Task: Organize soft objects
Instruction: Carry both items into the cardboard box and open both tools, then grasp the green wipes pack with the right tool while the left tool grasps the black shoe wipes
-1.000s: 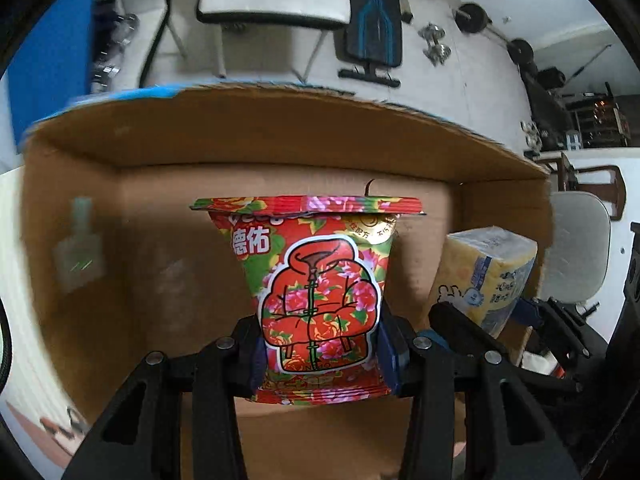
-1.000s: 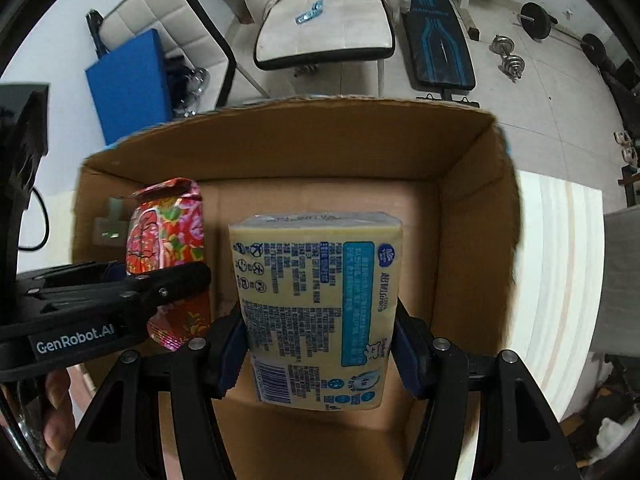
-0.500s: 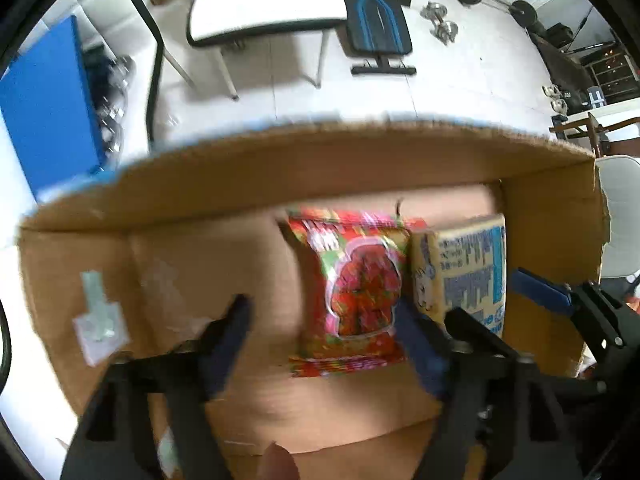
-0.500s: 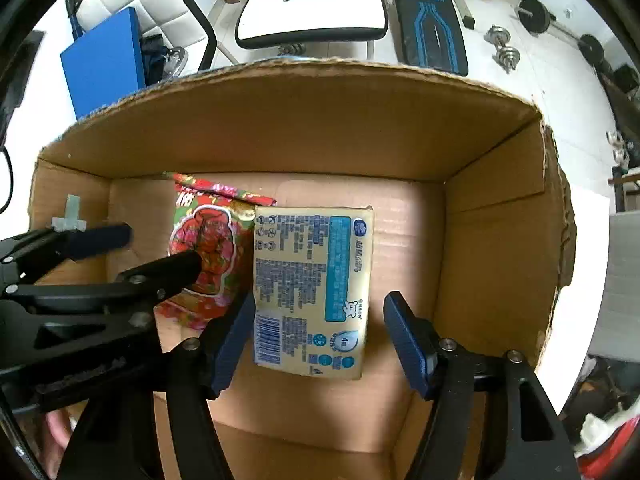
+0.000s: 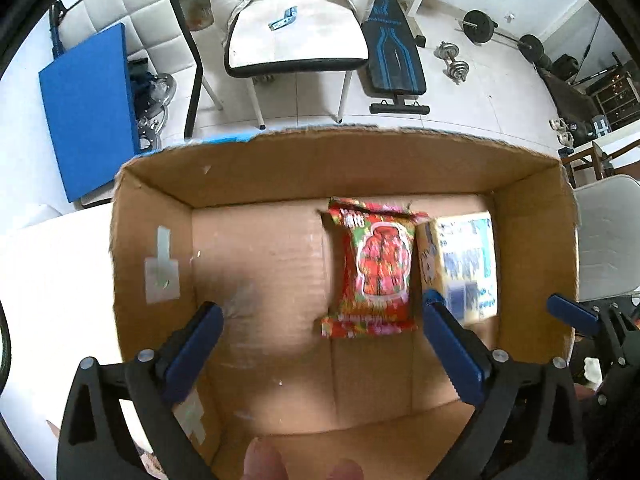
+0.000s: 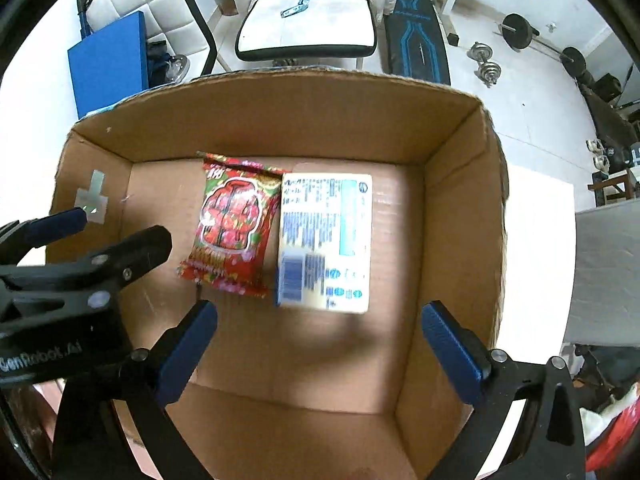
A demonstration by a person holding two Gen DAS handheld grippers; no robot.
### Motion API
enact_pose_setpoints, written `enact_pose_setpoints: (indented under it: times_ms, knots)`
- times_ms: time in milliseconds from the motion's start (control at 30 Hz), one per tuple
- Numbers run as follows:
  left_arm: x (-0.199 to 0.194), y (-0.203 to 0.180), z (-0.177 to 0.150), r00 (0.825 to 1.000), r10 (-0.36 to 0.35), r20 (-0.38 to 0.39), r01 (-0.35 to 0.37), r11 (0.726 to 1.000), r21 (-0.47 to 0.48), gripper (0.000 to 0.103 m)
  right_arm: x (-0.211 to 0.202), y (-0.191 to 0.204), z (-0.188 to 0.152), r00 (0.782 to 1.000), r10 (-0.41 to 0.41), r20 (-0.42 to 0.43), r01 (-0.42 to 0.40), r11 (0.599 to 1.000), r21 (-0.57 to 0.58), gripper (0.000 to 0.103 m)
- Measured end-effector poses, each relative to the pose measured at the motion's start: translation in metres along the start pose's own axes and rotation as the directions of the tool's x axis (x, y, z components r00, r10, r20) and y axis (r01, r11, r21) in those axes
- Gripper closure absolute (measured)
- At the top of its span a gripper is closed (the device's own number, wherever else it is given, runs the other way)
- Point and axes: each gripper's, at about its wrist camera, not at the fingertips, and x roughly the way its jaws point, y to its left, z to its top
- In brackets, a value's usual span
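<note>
Both of my grippers are empty now, jaws spread wide above the cardboard box [image 6: 460, 208]. A second ago my left gripper [image 5: 320, 344] was clamped on the red snack bag [image 5: 374, 272] and my right gripper [image 6: 320, 344] on the yellow tissue pack [image 6: 324, 240], each held upright inside the box. Half a second ago both jaws had already let go. Now the two things lie flat on the box floor, side by side and touching along their long edges, the bag on the left and the pack on the right, toward the far wall.

So this pair of soft things is put away, I judge, and neatly enough.

What differs most from the earlier view is height and distance: I have pulled both grippers back and up, so the whole box opening shows and the two items look small and far from my fingertips. The left half of the box floor is bare cardboard, room for more if any remain.
</note>
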Motion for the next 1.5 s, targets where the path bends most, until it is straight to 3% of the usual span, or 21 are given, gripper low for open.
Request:
enact_pose_setpoints:
  times_ms: [200,300,467,533,667,733,900,967,1067,1167,1233,1267,1333,1400,1500]
  knots:
    - [-0.033,-0.002,-0.025,0.999,0.003,0.049,-0.003,1.000,-0.005,0.001,-0.034,0.003,-0.026,0.993,0.064,0.095,-0.063,0.998,-0.012,0.000]
    - [-0.058,-0.012,-0.043,0.995,0.034,0.093,-0.039,0.998,0.043,0.001,-0.056,0.005,-0.046,0.987,0.106,0.121,-0.100,0.994,-0.053,0.000]
    - [-0.109,-0.023,-0.106,0.970,0.079,0.229,-0.117,0.981,0.154,0.001,-0.089,-0.016,-0.099,0.968,0.203,0.150,-0.197,0.979,-0.054,0.000]
    - [-0.113,-0.023,-0.133,0.969,0.082,0.232,-0.130,0.971,0.203,0.001,-0.089,-0.027,-0.134,0.964,0.237,0.125,-0.232,0.971,-0.049,0.000]
    - [-0.076,-0.021,-0.196,0.981,0.146,0.125,-0.180,0.927,0.330,0.001,-0.067,-0.052,-0.194,0.967,0.252,0.048,-0.253,0.967,0.016,0.000]
    - [-0.041,-0.021,-0.222,0.977,0.209,0.047,-0.209,0.886,0.413,0.001,-0.049,-0.057,-0.223,0.975,0.224,-0.007,-0.224,0.974,0.019,0.000]
    - [0.038,-0.014,-0.259,0.944,0.317,-0.097,-0.216,0.811,0.544,0.001,-0.012,-0.060,-0.257,0.985,0.153,-0.075,-0.152,0.988,0.014,0.000]
    - [0.068,-0.011,-0.268,0.920,0.366,-0.140,-0.219,0.776,0.592,0.001,-0.002,-0.062,-0.262,0.985,0.148,-0.086,-0.147,0.989,0.020,0.000]
    - [0.096,-0.008,-0.274,0.896,0.405,-0.182,-0.211,0.749,0.628,0.001,0.010,-0.062,-0.264,0.988,0.121,-0.091,-0.119,0.993,0.024,0.000]
    - [0.119,-0.004,-0.277,0.875,0.412,-0.256,-0.174,0.759,0.627,0.002,0.012,-0.065,-0.258,0.993,0.084,-0.084,-0.082,0.996,0.022,0.000]
    - [0.122,-0.004,-0.278,0.875,0.397,-0.276,-0.163,0.780,0.604,0.011,0.010,-0.072,-0.251,0.996,0.062,-0.070,-0.059,0.997,0.038,0.000]
    - [0.120,-0.004,-0.277,0.879,0.376,-0.292,-0.150,0.800,0.581,0.025,0.009,-0.076,-0.248,0.996,0.053,-0.066,-0.050,0.998,0.045,0.000]
    - [0.115,-0.004,-0.275,0.884,0.334,-0.328,-0.131,0.849,0.513,0.041,0.010,-0.086,-0.242,0.997,0.036,-0.065,-0.032,0.997,0.067,0.000]
    - [0.112,-0.001,-0.275,0.883,0.265,-0.387,-0.101,0.914,0.394,0.043,0.010,-0.094,-0.236,0.997,0.029,-0.066,-0.024,0.997,0.079,0.000]
    - [0.109,0.001,-0.280,0.895,0.124,-0.429,-0.045,0.981,0.191,0.044,0.017,-0.101,-0.227,0.997,-0.003,-0.078,0.008,0.998,0.058,0.000]
